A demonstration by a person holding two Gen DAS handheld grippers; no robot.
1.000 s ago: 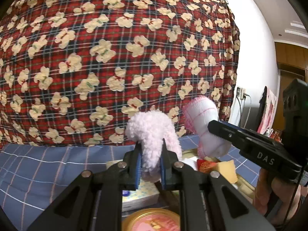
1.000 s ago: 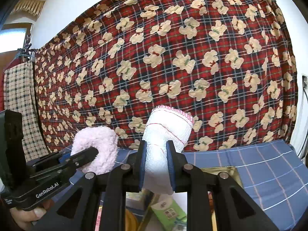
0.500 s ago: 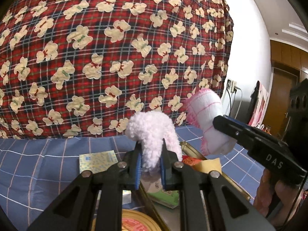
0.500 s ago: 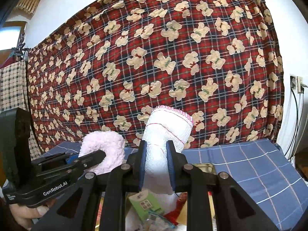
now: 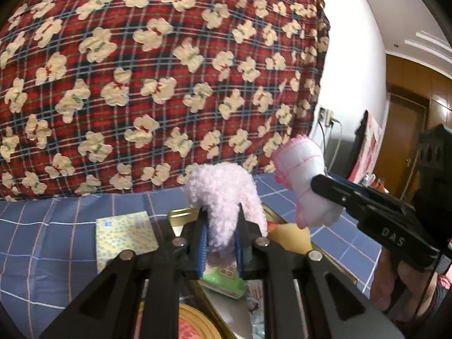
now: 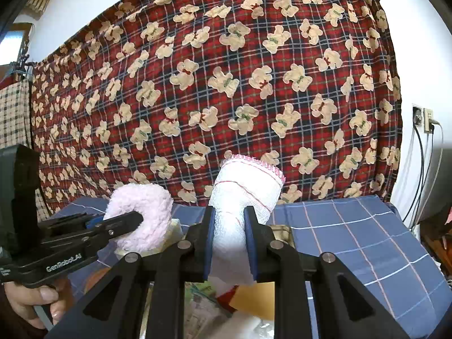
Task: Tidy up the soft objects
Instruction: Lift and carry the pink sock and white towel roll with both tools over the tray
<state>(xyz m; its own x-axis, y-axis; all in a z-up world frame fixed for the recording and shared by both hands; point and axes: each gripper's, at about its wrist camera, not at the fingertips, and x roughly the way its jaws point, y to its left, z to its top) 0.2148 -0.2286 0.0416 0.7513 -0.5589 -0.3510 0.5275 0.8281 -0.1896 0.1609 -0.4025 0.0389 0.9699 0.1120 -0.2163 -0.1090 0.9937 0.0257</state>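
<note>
We have the left tool [image 5: 221, 238] clamped on a fluffy pink sock [image 5: 223, 195] and the right tool [image 6: 230, 247] clamped on a white sock [image 6: 245, 192], both upright, side by side above the gold tray [image 5: 333, 262] straight below.

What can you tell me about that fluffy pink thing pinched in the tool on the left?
The fluffy pink thing looks like a soft, curly-piled fabric piece, pale pink, folded or rolled into a rounded hump. The left gripper is shut on its lower part, blue-padded fingers squeezing it from both sides, so its top bulges out above them. It is held in the air above a gold-rimmed tray of packets, touching nothing else that shows.
</note>
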